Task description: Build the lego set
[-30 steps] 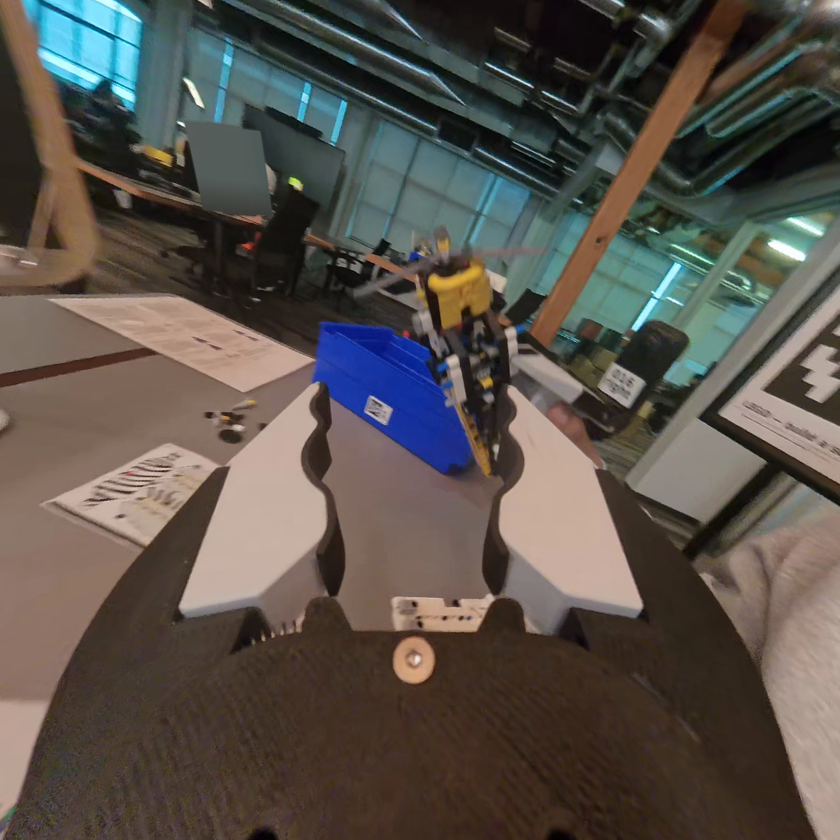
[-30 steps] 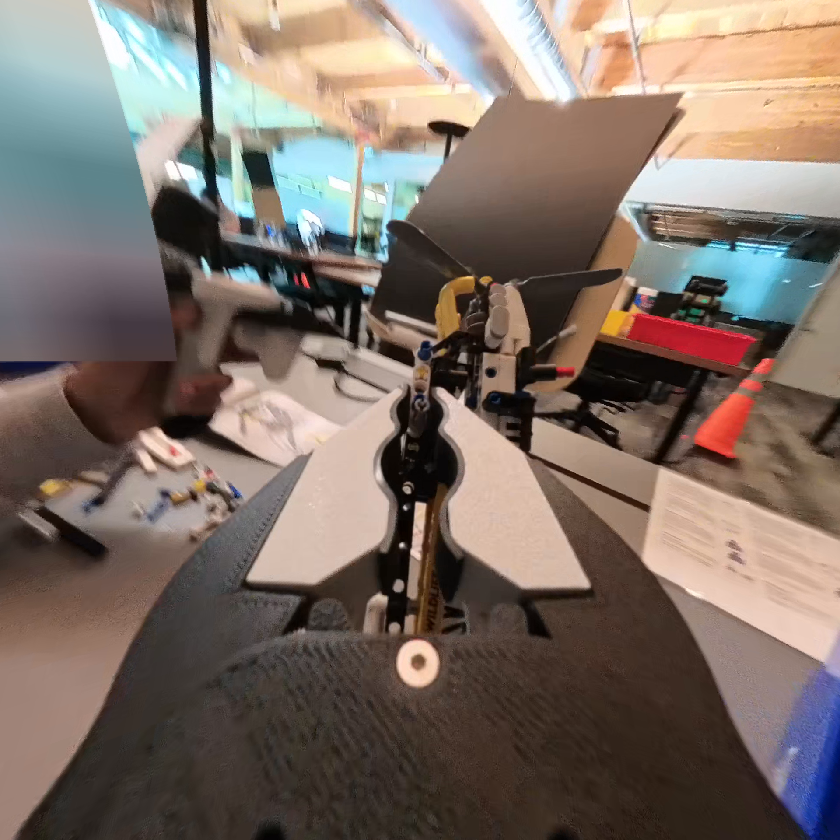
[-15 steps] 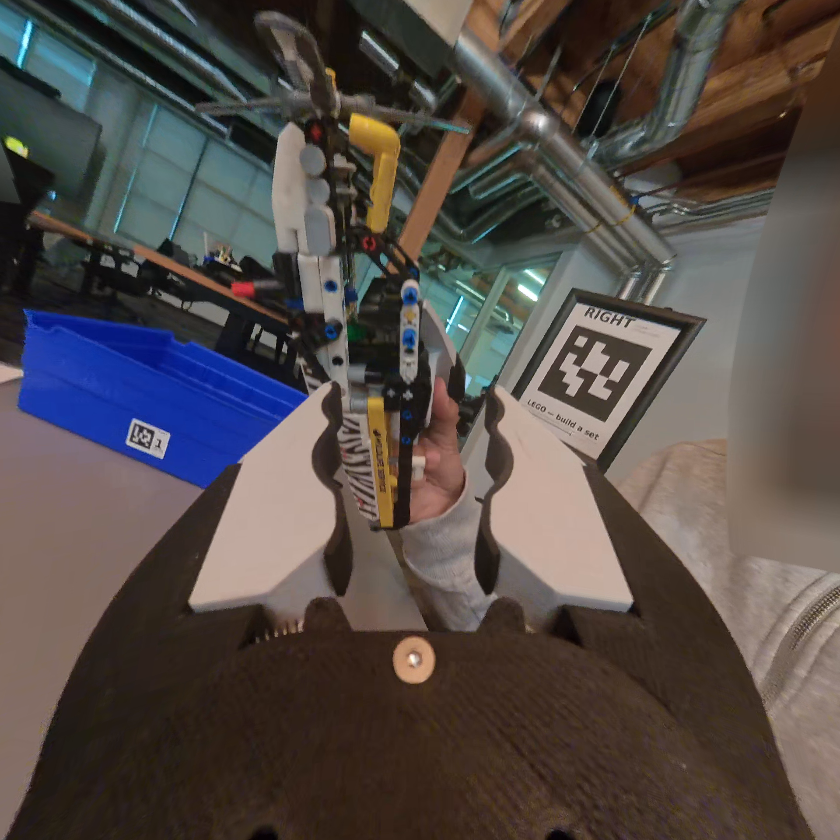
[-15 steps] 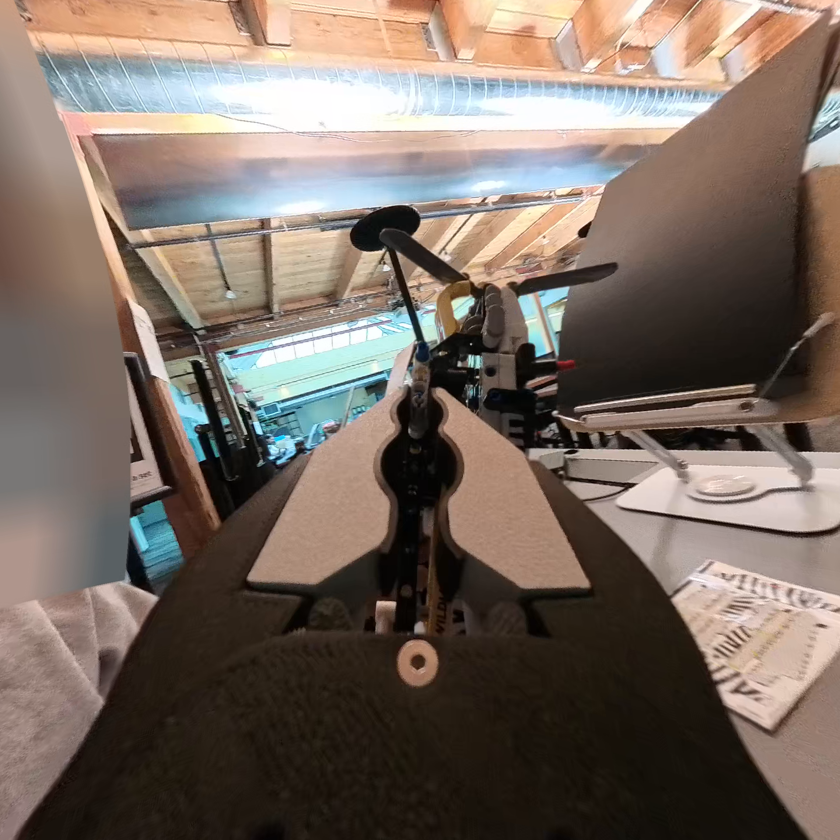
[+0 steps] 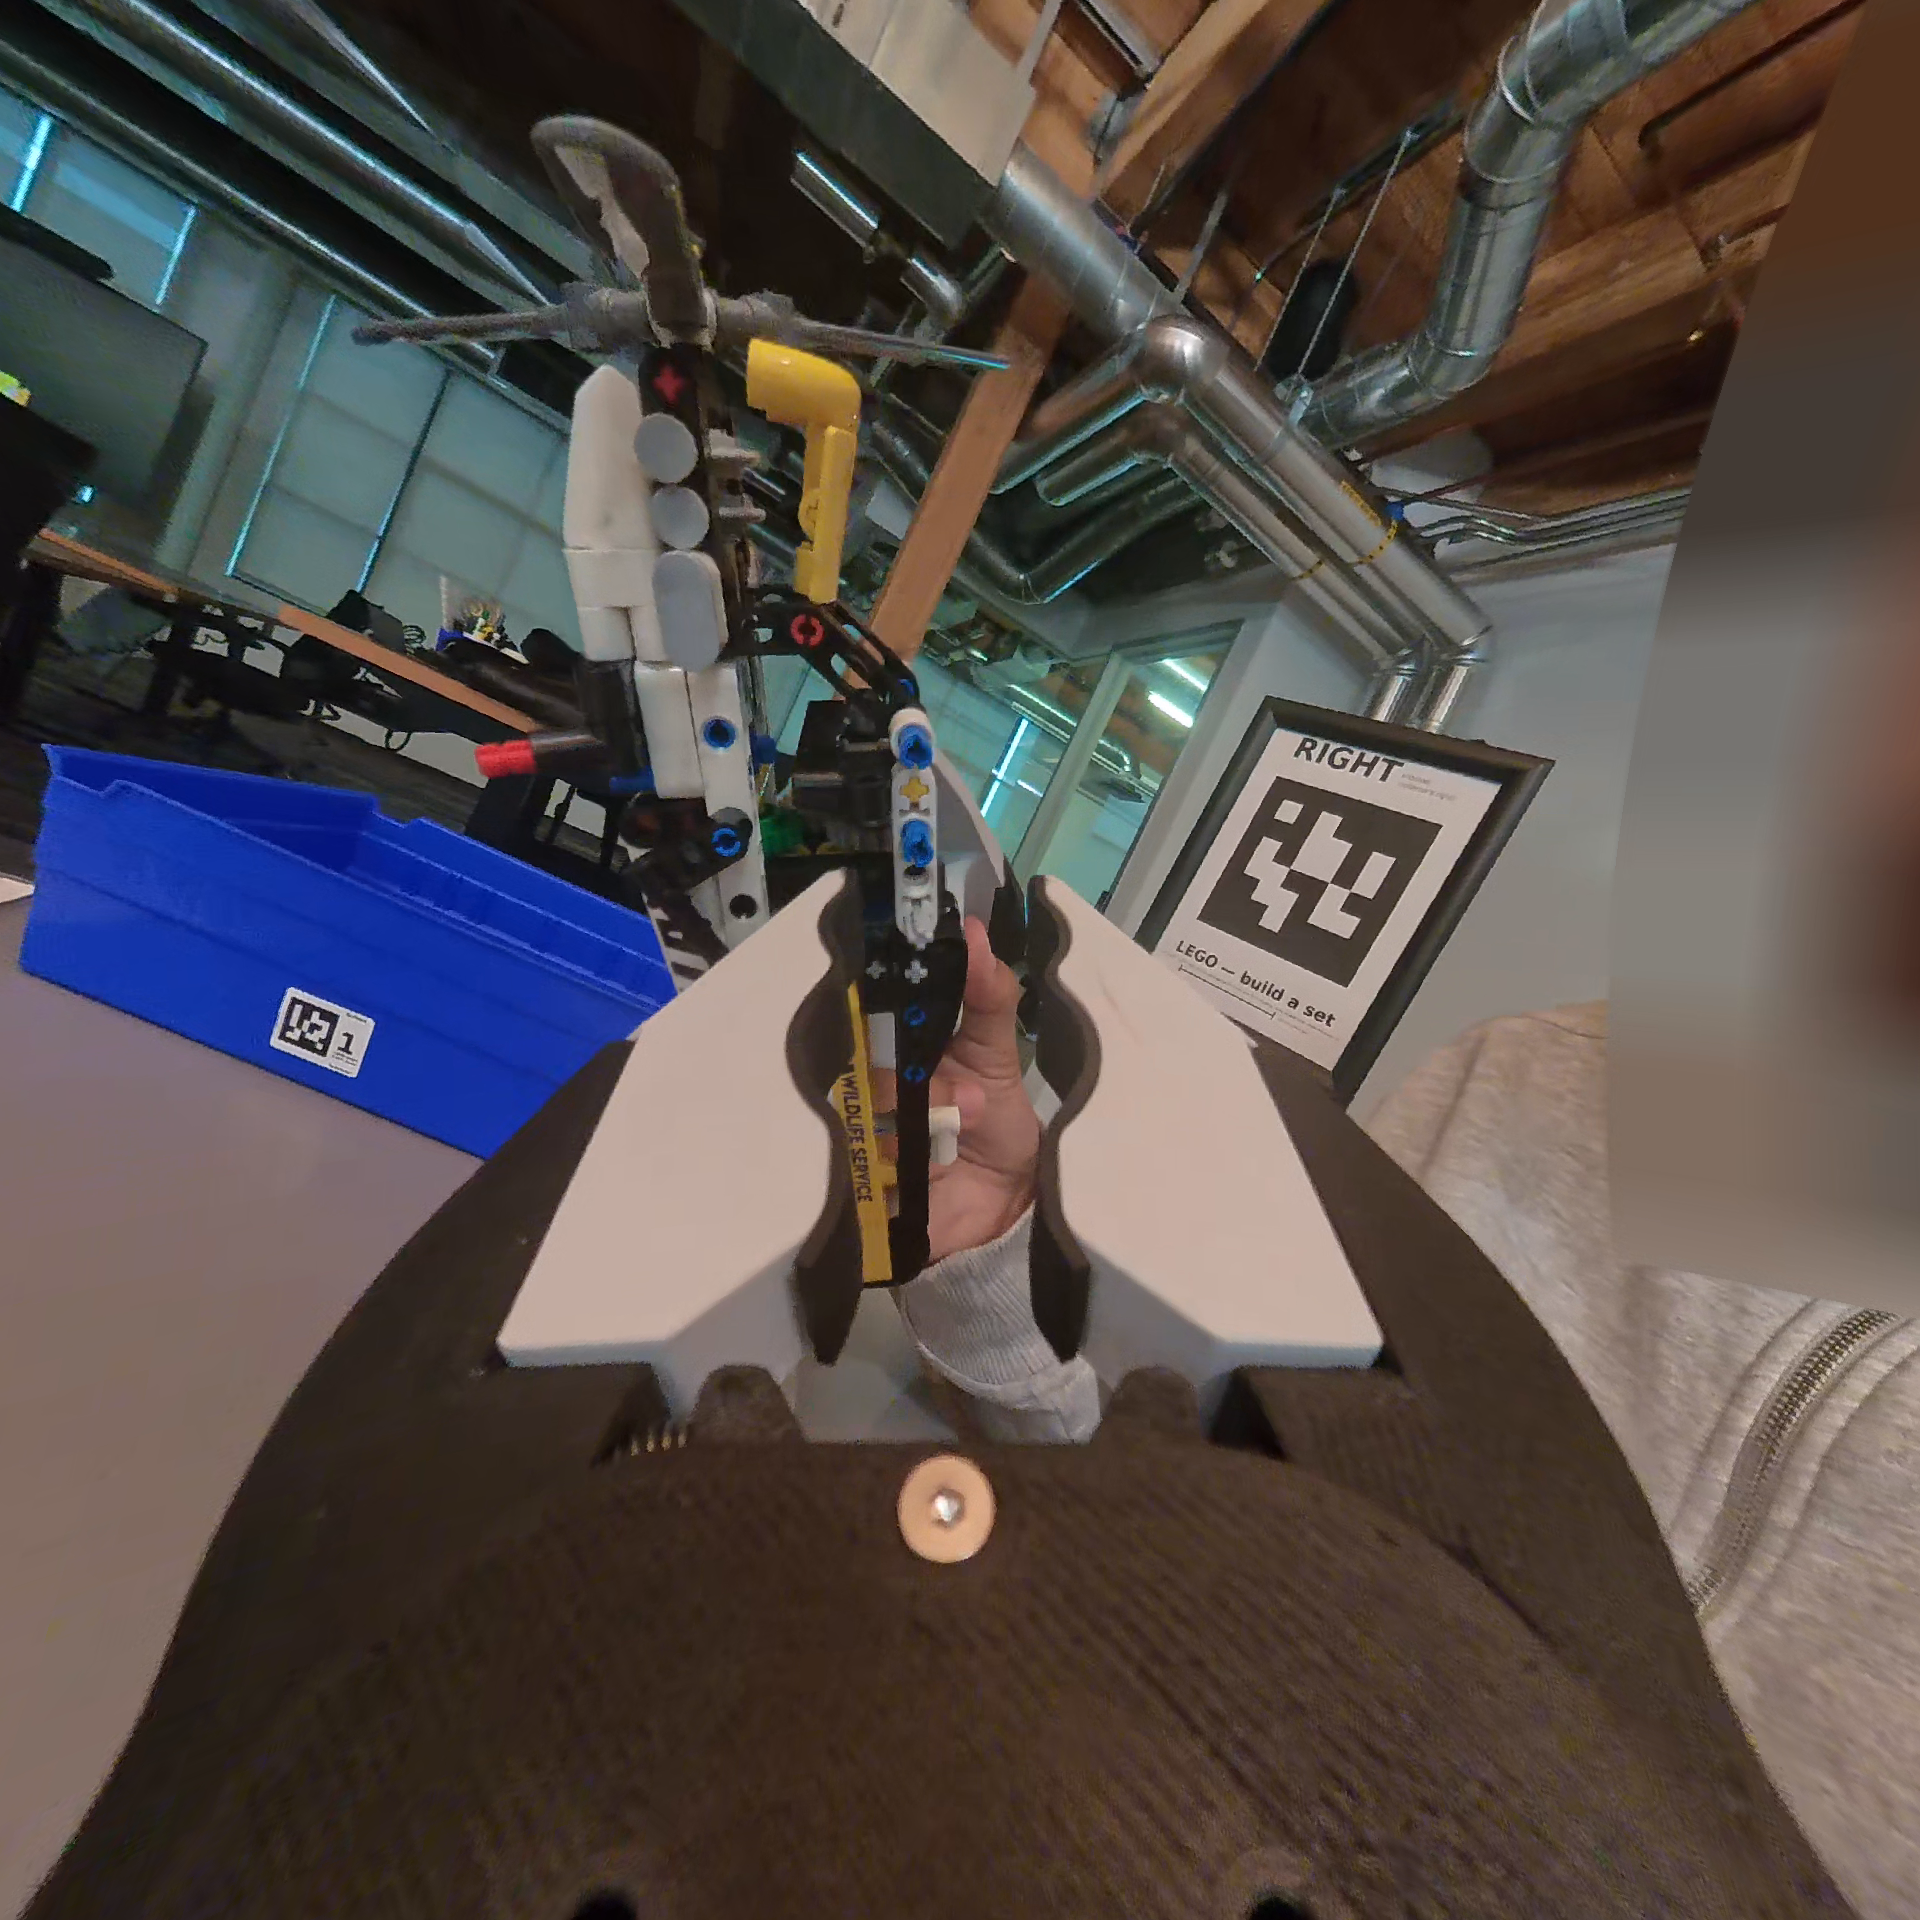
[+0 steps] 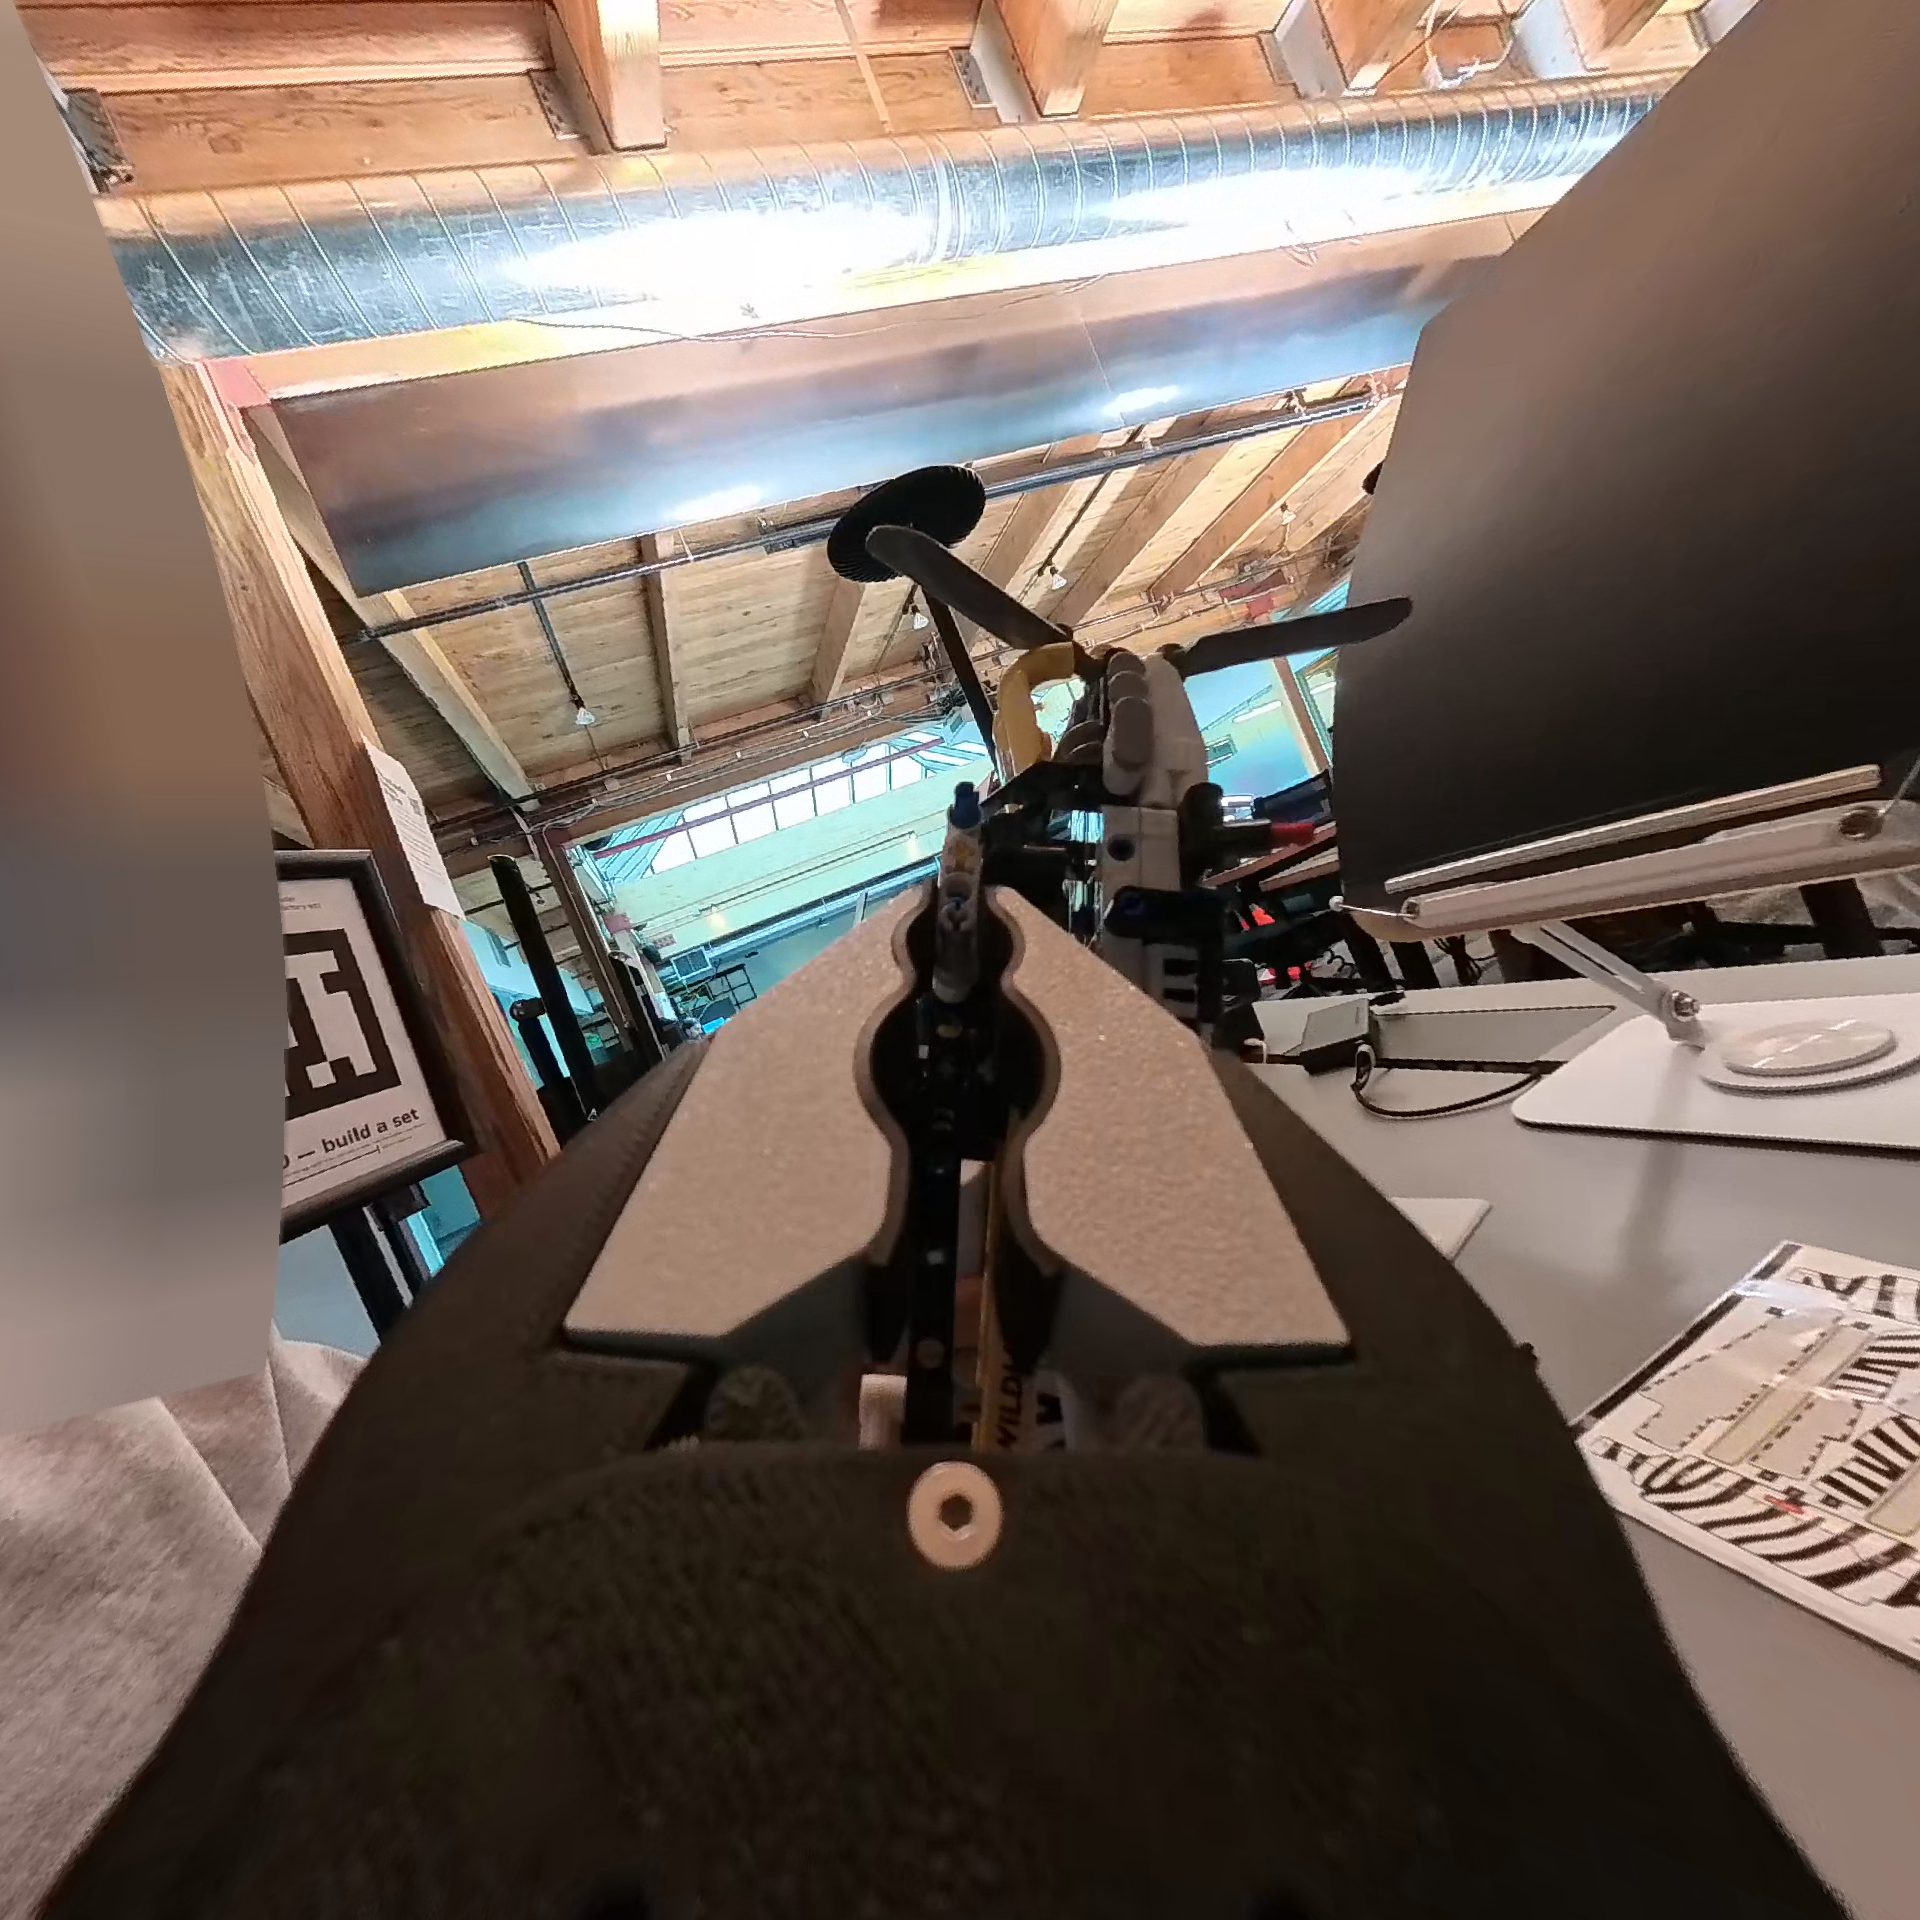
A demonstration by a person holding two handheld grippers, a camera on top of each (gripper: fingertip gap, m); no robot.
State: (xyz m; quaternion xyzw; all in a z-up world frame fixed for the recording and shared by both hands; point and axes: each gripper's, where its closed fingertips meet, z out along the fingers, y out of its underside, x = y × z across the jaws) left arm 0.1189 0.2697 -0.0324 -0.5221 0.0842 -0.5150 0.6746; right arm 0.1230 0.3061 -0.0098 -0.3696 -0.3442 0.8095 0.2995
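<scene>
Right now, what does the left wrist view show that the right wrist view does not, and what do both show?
Only the left wrist view shows the blue bin, a hand and the open left gripper.

Only the right wrist view shows the sticker sheet, the laptop stand and the right gripper shut on the model.

Both show the lego helicopter, held upright off the table, and the framed sign.

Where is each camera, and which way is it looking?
Left wrist view: sits on the left gripper, tilted up at the lego helicopter and blue bin; a hand and grey sleeve show.
Right wrist view: sits on the right gripper, aimed up at the ceiling duct; its fingers clamp the helicopter's tail.
Both show the helicopter and the framed sign.
</scene>
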